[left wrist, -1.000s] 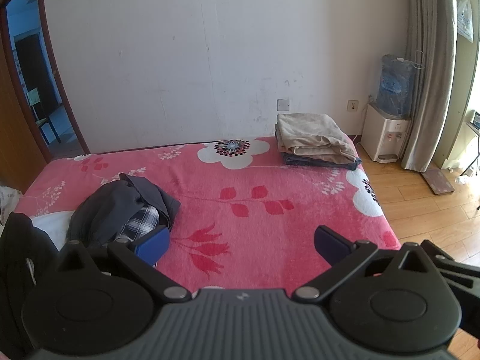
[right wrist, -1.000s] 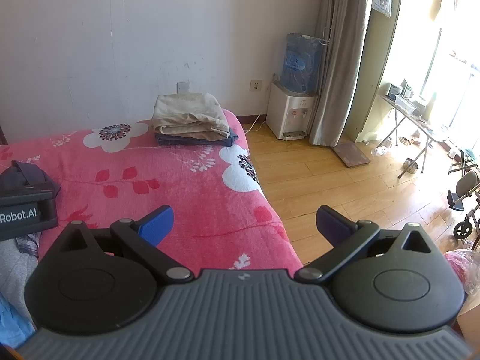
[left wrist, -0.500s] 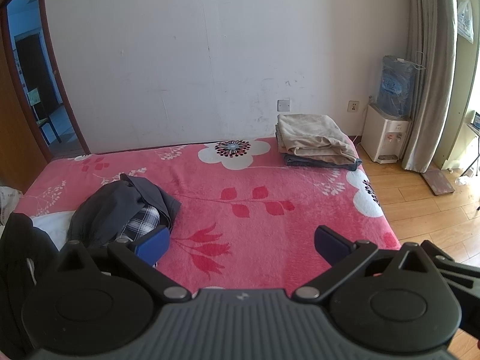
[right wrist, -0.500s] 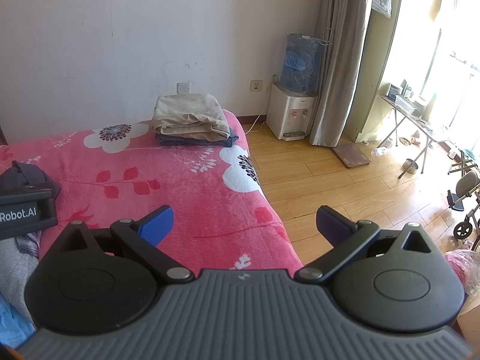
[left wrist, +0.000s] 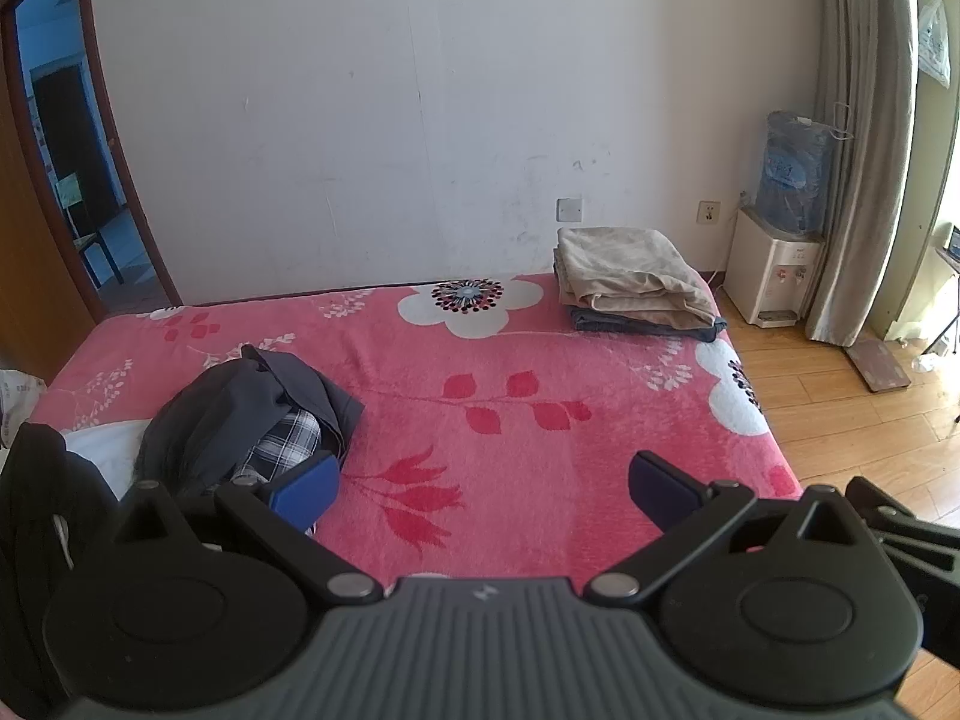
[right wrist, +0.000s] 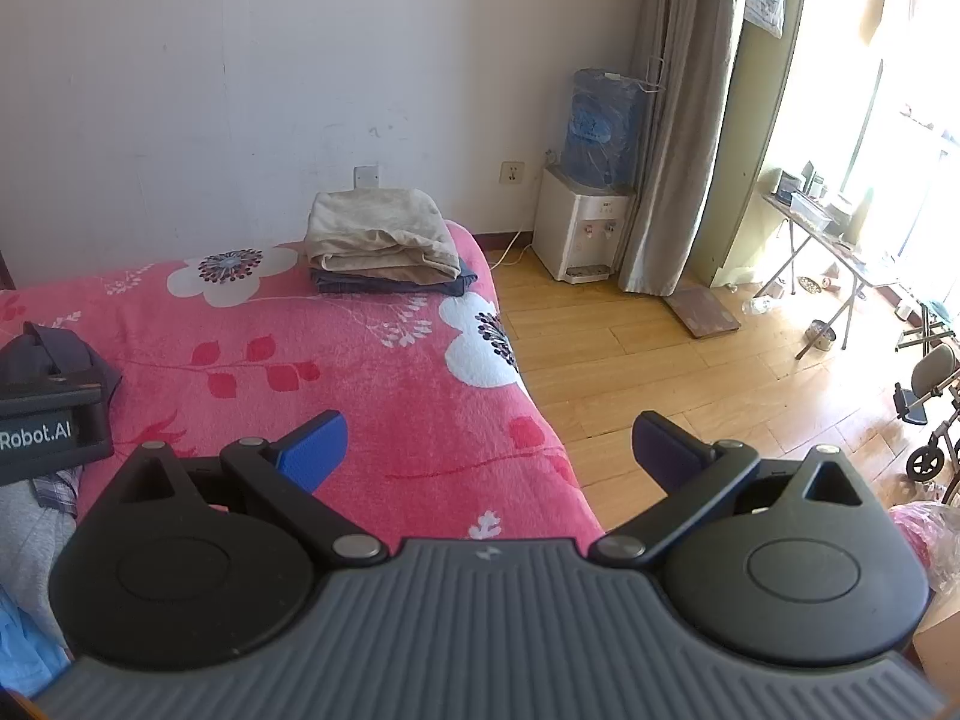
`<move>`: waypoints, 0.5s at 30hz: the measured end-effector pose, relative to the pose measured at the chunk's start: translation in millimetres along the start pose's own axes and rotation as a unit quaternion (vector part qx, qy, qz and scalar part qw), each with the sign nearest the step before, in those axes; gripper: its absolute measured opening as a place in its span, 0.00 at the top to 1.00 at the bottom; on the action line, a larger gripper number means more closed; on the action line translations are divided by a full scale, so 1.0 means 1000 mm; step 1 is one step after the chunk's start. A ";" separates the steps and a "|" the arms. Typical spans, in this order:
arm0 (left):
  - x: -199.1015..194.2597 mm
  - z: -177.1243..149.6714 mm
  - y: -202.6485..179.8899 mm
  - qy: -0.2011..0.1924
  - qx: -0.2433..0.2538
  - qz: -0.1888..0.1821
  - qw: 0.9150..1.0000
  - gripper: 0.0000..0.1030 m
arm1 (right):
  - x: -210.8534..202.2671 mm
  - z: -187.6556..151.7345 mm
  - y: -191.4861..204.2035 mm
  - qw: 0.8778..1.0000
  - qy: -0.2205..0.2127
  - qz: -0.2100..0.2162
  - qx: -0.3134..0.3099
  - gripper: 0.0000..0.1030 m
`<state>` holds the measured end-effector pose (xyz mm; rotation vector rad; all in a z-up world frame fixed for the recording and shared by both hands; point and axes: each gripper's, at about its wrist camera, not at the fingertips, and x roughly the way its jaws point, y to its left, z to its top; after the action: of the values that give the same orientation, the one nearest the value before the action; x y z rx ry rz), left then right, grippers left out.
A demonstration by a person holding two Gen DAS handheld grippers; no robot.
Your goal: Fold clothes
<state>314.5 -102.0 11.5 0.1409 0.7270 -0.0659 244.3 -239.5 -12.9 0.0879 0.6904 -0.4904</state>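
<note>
A crumpled pile of dark grey clothes point(left wrist: 240, 408) with a plaid piece showing lies on the left of the pink flowered bed point(left wrist: 510, 360). A folded stack, beige on top of dark blue point(left wrist: 630, 276), sits at the bed's far right corner; the right wrist view shows the same stack point(right wrist: 384, 240). My left gripper point(left wrist: 483, 489) hovers open above the bed's near edge, its left pad close to the pile. My right gripper point(right wrist: 489, 450) hangs open over the bed's right edge, holding nothing. The left gripper's body point(right wrist: 48, 420) shows at the left of the right wrist view.
A water dispenser point(left wrist: 780, 258) and a grey curtain point(left wrist: 864, 150) stand right of the bed on the wooden floor point(right wrist: 660, 360). A doorway point(left wrist: 72, 180) opens at the far left. Folding tables point(right wrist: 828, 240) and a wheeled chair point(right wrist: 930, 414) are at the right. White and black clothes point(left wrist: 48, 480) lie near left.
</note>
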 end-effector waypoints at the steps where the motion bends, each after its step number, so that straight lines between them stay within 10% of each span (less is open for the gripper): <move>1: 0.000 0.000 0.000 0.000 0.000 0.000 1.000 0.00 | 0.000 0.000 0.000 1.000 0.000 0.000 0.000 0.01; 15: 0.002 0.001 0.001 -0.003 0.002 0.002 1.000 0.00 | 0.001 -0.001 0.003 1.000 0.002 0.003 -0.001 0.01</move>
<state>316.5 -101.6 11.4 0.1463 0.7209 -0.0644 245.8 -237.3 -14.3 0.0884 0.6939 -0.4841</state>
